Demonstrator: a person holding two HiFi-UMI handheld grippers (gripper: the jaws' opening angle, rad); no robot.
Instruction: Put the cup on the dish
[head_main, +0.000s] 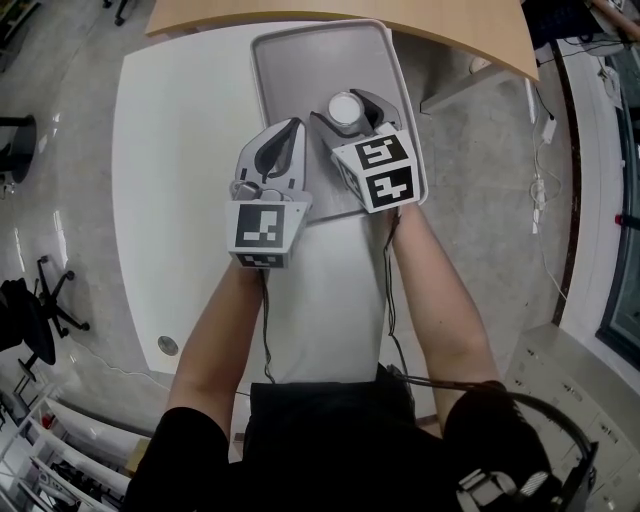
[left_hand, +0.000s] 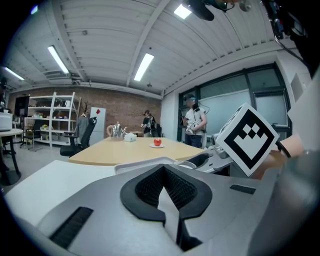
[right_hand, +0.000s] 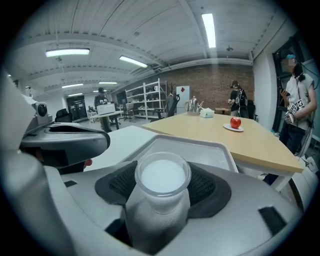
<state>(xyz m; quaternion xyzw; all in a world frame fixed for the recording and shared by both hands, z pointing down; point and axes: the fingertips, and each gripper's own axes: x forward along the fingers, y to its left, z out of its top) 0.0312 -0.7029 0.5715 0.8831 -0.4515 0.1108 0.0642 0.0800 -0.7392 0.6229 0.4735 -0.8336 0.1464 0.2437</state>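
The cup (right_hand: 162, 182) looks frosted, smooth and translucent. The dish (head_main: 290, 70) is matt grey plastic; the desk (head_main: 180, 150) smooth white. The fingers (right_hand: 207, 187) are lined in black, ribbed rubber.

Cup (head_main: 345, 108) in right hand-held gripper (head_main: 349, 111)

Dish (head_main: 300, 60) on white table (head_main: 170, 200); cup (right_hand: 162, 180) between right gripper (head_main: 347, 106) jaws, over dish; left gripper (head_main: 290, 130) just left; wooden table (head_main: 450, 25) behind.

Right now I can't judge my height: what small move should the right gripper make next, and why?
Probably lower the right gripper straight down: its jaws grip the cup, which is above the gray dish, but whether it rests there isn't visible.
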